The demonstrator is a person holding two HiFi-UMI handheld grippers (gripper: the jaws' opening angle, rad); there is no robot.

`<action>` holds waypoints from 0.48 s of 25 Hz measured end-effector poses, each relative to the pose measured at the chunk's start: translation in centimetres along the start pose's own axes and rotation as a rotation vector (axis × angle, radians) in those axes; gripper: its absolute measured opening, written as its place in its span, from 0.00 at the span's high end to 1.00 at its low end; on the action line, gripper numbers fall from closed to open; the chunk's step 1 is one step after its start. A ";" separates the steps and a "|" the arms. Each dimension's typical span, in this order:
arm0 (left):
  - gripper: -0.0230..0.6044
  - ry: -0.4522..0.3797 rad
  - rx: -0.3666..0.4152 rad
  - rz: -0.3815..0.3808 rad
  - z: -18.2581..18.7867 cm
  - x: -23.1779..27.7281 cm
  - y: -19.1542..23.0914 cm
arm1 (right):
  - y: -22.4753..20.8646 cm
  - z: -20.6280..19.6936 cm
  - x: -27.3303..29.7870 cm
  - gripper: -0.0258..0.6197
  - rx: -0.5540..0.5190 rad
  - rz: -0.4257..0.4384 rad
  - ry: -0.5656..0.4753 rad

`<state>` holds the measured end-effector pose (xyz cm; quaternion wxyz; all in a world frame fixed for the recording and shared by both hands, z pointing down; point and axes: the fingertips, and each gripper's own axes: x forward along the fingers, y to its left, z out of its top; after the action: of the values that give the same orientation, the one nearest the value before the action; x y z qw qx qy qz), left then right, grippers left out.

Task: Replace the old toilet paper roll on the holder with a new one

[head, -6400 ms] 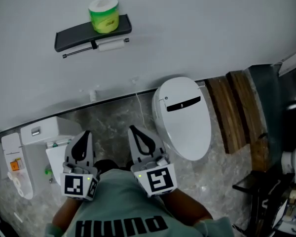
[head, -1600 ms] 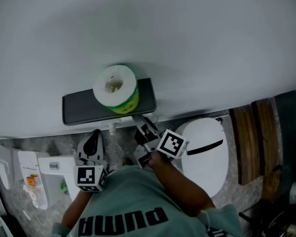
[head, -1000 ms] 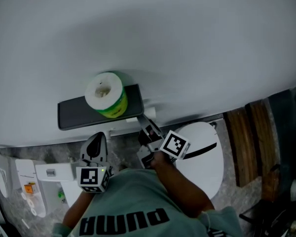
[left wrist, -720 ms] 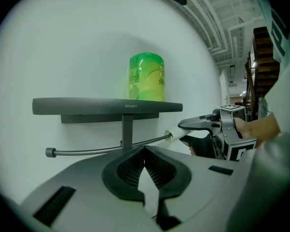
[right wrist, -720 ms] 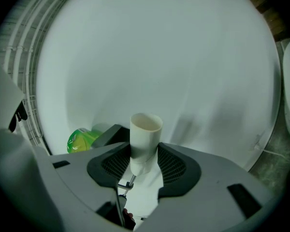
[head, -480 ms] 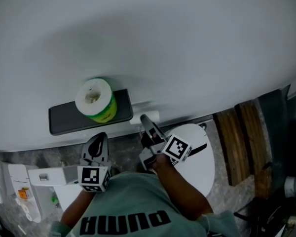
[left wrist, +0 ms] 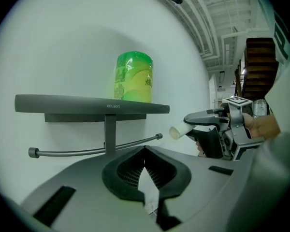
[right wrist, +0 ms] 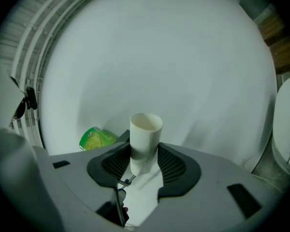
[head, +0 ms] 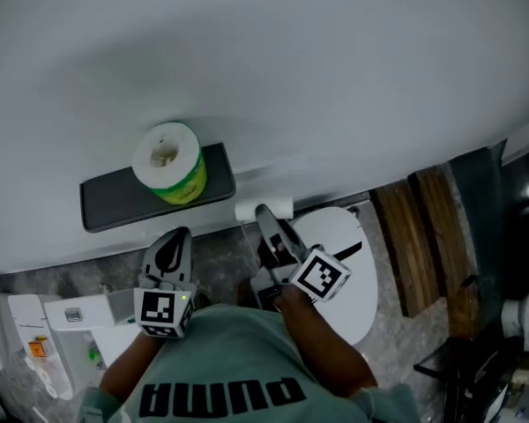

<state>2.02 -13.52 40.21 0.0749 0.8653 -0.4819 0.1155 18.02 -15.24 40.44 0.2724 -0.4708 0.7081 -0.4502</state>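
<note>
Right tongs (right wrist: 144, 159): clamped on one short white hollow tube, a bare toilet-paper core (right wrist: 145, 132).
Tube, look: plain white, smooth, open round mouth, no paper left on it; it stands upright out of the pads.
Tube, place: between the right tongs' pads, clear of the holder, just right of the bar's free end as the left gripper view shows it.
Tube, hidden part: its lower end sinks between the pads; in the head view only a small white bit shows at the tongs' tips.
Left tongs (left wrist: 145, 150): tips together, nothing between them.
Marker cubes: two, one on each pair of tongs.
Thin grey metal holder bar (left wrist: 75, 152): one, bare, just beyond the left tongs' tips, running to their left and right; in the head view the shelf covers it.
Flat dark grey shelf (left wrist: 63, 103): one, above the bar and above the left tongs.
Green-wrapped full toilet paper roll (left wrist: 134, 77): one, upright on the shelf, above the left tongs and beyond them; to the left of the right tongs, half hidden behind their left pad.
Wrapper print: too blurred to read.
White toilet with closed lid (head: 357, 276): one, below and right of the right tongs, partly covered by them.
</note>
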 end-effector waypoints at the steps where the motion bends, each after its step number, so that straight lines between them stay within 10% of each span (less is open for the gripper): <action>1: 0.96 -0.005 0.005 -0.004 0.2 -0.3 0.1 | 0.6 -0.1 -0.3 0.68 -0.029 0.004 -0.005; 12: 0.96 -0.051 -0.017 -0.024 0.7 -4.4 2.1 | 7.9 -3.6 -1.7 0.68 -0.201 0.074 -0.024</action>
<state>-1.88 -11.20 38.38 0.0712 0.8730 -0.4742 0.0885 12.47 -11.09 34.90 0.2486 -0.4747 0.7632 -0.3610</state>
